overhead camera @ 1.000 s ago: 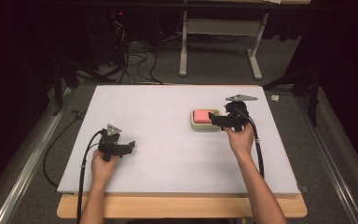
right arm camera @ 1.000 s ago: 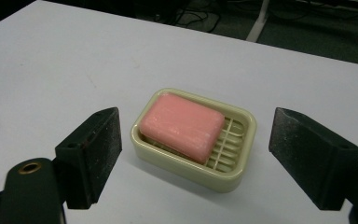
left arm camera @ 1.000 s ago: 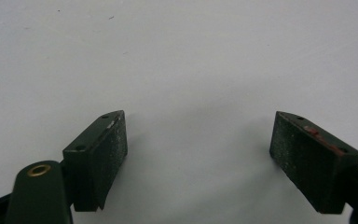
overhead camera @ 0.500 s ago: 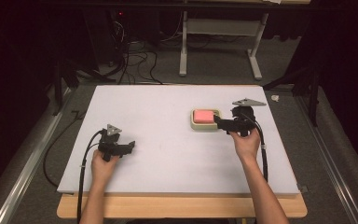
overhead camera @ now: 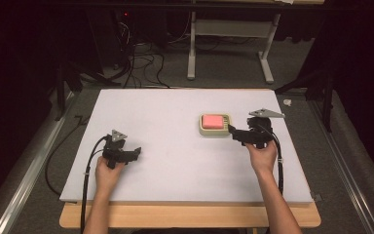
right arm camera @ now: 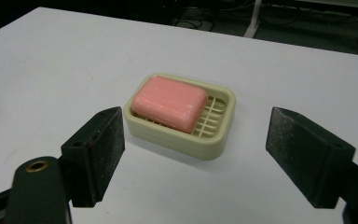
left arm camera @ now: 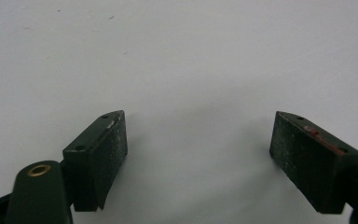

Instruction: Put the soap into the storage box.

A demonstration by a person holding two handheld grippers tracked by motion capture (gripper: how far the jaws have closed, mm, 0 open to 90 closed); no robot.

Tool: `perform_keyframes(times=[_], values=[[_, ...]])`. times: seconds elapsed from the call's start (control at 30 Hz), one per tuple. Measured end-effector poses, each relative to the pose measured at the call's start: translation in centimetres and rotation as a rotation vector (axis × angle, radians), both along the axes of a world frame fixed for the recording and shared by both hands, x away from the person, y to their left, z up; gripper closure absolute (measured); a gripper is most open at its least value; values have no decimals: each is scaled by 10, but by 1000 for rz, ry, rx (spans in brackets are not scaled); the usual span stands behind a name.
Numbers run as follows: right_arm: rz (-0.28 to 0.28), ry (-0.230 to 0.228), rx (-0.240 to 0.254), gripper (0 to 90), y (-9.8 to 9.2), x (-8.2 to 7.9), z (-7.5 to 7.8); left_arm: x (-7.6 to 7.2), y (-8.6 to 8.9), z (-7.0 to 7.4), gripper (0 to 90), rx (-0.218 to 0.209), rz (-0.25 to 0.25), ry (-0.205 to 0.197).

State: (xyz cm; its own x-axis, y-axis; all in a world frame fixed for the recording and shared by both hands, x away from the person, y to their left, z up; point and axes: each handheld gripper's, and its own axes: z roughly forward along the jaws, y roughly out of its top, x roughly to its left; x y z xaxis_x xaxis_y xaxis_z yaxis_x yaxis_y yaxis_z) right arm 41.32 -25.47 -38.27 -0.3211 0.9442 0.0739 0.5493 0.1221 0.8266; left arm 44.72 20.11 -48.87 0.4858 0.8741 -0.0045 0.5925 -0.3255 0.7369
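soap dish (right arm camera: 182, 119) between open jaws

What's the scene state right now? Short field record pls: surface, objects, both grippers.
surface: white table
objects: pink soap bar lying in a cream slatted soap dish
soap position: at one end of the dish, slats bare at the other
left gripper: jaws open, nothing between them, over bare table
right gripper: jaws open, aimed at the dish, not touching it

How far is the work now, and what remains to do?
Done: the pink soap lies in the cream soap dish. In hand: nothing; the right gripper is open, just short of the dish, and the left gripper is open over bare table. What is left cannot be told.
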Motion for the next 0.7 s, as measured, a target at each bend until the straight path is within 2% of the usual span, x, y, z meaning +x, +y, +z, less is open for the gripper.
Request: perform_keyframes(times=[0.43,0.7], values=[[-9,-1,13,214,-9,-14,-6,0,0,0,190,0,2,0],[-25,5,19,219,-17,-23,-16,0,0,0,190,-1,2,1]])
